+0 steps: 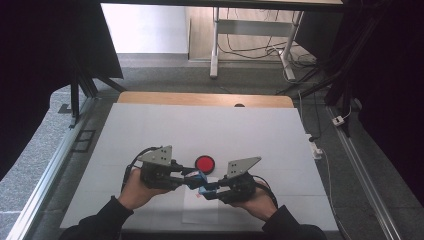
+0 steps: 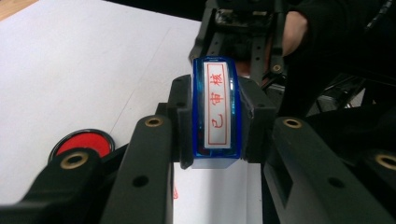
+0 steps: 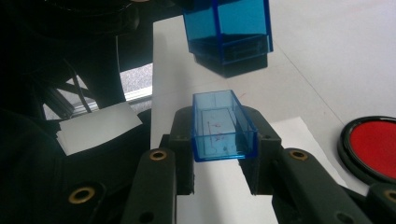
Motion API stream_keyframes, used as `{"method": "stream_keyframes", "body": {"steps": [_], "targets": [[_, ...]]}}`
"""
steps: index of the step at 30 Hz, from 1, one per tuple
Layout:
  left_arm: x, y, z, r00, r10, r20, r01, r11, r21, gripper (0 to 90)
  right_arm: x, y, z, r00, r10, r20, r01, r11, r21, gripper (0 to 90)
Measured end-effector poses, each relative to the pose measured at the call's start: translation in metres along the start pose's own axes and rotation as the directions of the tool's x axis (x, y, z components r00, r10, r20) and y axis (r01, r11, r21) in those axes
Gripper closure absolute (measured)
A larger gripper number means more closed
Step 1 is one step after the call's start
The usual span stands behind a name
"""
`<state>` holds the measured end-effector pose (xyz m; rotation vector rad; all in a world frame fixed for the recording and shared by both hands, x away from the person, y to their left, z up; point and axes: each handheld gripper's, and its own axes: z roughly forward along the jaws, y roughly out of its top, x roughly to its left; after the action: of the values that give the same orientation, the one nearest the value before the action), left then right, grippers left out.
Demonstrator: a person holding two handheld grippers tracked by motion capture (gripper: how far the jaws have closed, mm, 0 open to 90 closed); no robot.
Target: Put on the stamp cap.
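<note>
Now left gripper [image 2: 217, 123] clamping blue stamp [image 2: 216, 112], right gripper [image 3: 219, 135] clamping its clear blue cap [image 3: 223, 126], red ink pad [image 1: 204, 163] nearby.

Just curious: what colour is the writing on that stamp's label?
Red characters in a red frame on a white label, on the blue stamp; the left gripper view shows it best.

Blue translucent stamp [image 2: 216, 112] with red characters on its label, held off the table, its blue cap [image 3: 223, 127] separate, open side up

A white label on the blue stamp [image 2: 215, 112] carries red Chinese characters reading "已审核", framed in a thin red rectangle.
</note>
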<state>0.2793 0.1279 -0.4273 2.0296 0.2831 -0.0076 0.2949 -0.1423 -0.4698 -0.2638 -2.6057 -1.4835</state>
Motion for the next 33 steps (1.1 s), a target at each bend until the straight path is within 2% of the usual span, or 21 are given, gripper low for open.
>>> {"method": "stream_keyframes", "body": {"steps": [11, 20, 33], "targets": [[-0.002, 0.001, 0.001, 0.9967, 0.067, 0.046, -0.067, 0.9977, 0.005, 69.7, -0.001, 0.006, 0.010, 0.9985, -0.031, -0.046, 0.031, 0.999, -0.011, 68.6], [-0.003, 0.001, 0.002, 0.9935, 0.092, 0.068, -0.093, 0.9956, 0.010, 69.7, 0.001, 0.008, 0.012, 0.9970, -0.043, -0.065, 0.042, 0.999, -0.014, 68.6], [-0.002, -0.001, 0.003, 0.9904, 0.102, 0.093, -0.103, 0.9946, 0.013, 69.6, 0.003, 0.009, 0.013, 0.9961, -0.050, -0.073, 0.049, 0.999, -0.012, 68.6]]}}
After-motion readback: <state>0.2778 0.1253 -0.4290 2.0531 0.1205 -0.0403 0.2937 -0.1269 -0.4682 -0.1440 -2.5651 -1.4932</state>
